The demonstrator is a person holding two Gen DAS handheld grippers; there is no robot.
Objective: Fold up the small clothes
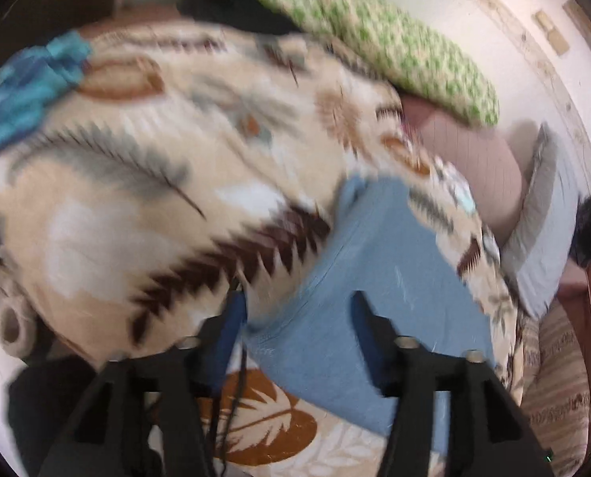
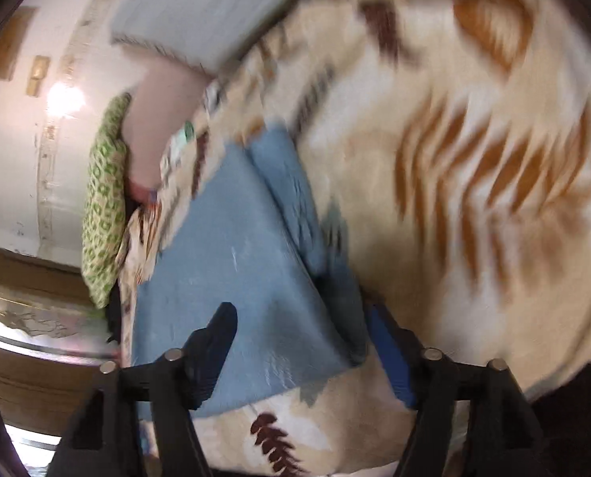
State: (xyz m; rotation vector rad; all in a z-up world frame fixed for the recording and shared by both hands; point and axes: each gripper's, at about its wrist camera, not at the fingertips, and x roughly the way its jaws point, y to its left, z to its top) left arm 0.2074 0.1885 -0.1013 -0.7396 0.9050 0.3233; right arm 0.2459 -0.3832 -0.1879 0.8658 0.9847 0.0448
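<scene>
Blue garment: a small light-blue cloth lying flat on the bed, folded into a rough rectangle, with one folded-over edge along its side.
Bed blanket: cream fleece with brown and grey leaf prints, spread under the garment.
Left gripper: fingers spread wide, hovering over the garment's near edge; nothing between them.
Right gripper: fingers spread apart, poised above the garment's near corner, pinching nothing.
Teal cloth: crumpled, well apart at the blanket's far side.
Green patterned pillow: near the wall.
Sharpness: both views blurred.
</scene>
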